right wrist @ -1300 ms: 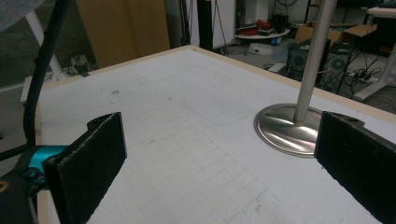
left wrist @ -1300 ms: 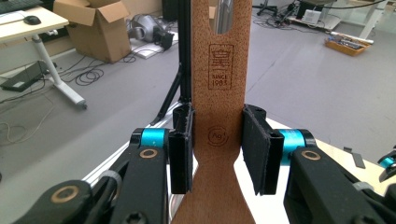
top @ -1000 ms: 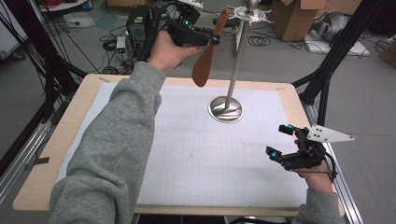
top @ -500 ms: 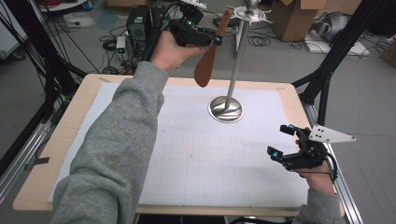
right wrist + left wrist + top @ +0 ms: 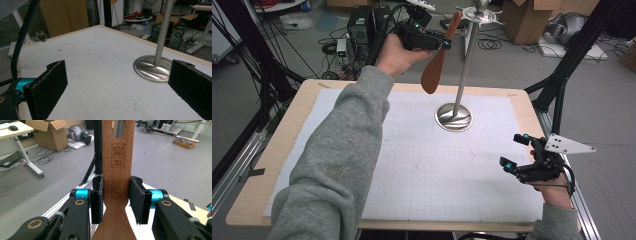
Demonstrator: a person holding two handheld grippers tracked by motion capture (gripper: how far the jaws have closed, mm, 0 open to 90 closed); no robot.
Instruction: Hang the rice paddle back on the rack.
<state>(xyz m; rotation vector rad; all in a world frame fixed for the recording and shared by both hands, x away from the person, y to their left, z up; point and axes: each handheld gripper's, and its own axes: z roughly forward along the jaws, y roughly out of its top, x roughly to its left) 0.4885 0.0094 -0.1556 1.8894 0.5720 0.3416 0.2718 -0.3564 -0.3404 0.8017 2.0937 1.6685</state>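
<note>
A brown wooden spatula (image 5: 434,70) hangs blade-down in the air beside the top of a metal stand (image 5: 464,70). My left gripper (image 5: 444,42) is shut on its handle, high over the table's far edge. In the left gripper view the handle (image 5: 117,162) is pressed between both pads, and the stand's rod shows through the handle's hole. The stand has a round base (image 5: 454,117) and a hooked top (image 5: 482,12). My right gripper (image 5: 513,151) hovers open low over the table's right side, with nothing between its pads (image 5: 47,87). It faces the stand's base (image 5: 150,71).
A white gridded mat (image 5: 437,165) covers the wooden table (image 5: 287,145). A grey sleeve reaches across the left half of the table. Black frame posts (image 5: 562,70) stand at the right, and boxes, cables and electronics lie on the floor beyond the far edge.
</note>
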